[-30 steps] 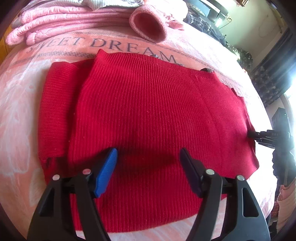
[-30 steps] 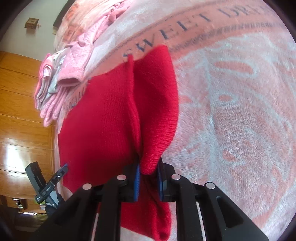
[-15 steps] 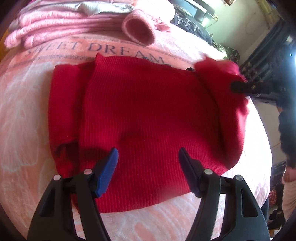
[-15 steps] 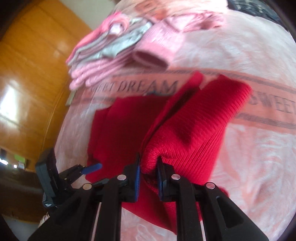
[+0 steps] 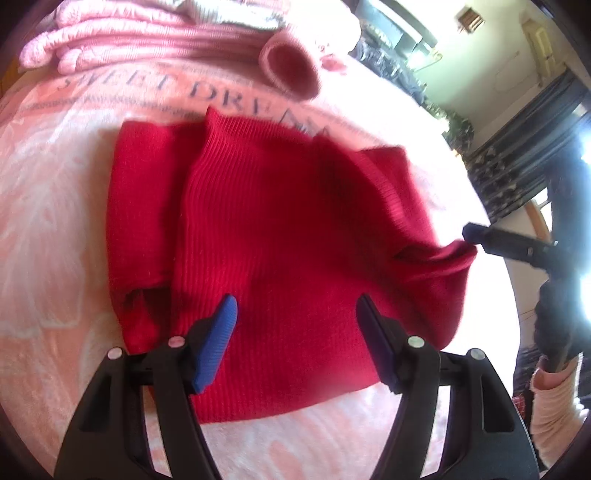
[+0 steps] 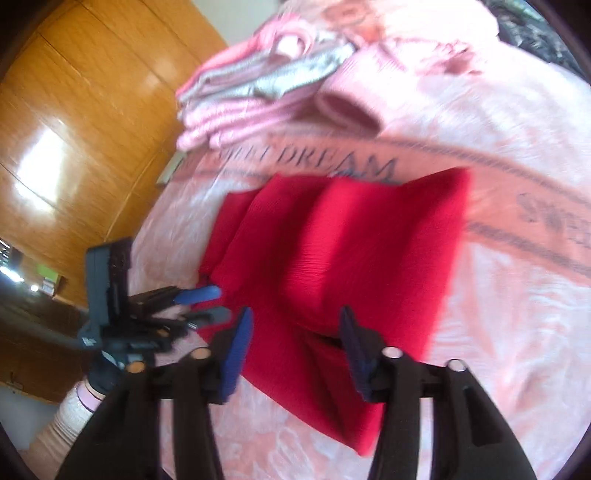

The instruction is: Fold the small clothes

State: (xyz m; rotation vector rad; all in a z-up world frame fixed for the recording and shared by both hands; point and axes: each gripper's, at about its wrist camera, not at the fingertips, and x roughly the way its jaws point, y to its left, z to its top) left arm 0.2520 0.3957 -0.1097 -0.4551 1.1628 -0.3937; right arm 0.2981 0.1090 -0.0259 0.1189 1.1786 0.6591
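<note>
While the sweater (image 5: pixel 280 243) lies flat on the blanket (image 5: pixel 48 206) | left gripper (image 5: pixel 295 325) spread, empty, over its near hem | right gripper (image 6: pixel 295 332) released, above the folded right edge

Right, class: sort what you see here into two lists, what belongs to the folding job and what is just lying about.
Part of the job:
red knitted garment, partly folded
left gripper, jaws open above it
right gripper, jaws open
pink blanket it lies on

Just lying about:
stack of pink clothes
pink cuffed sleeve
wooden panelling
</note>
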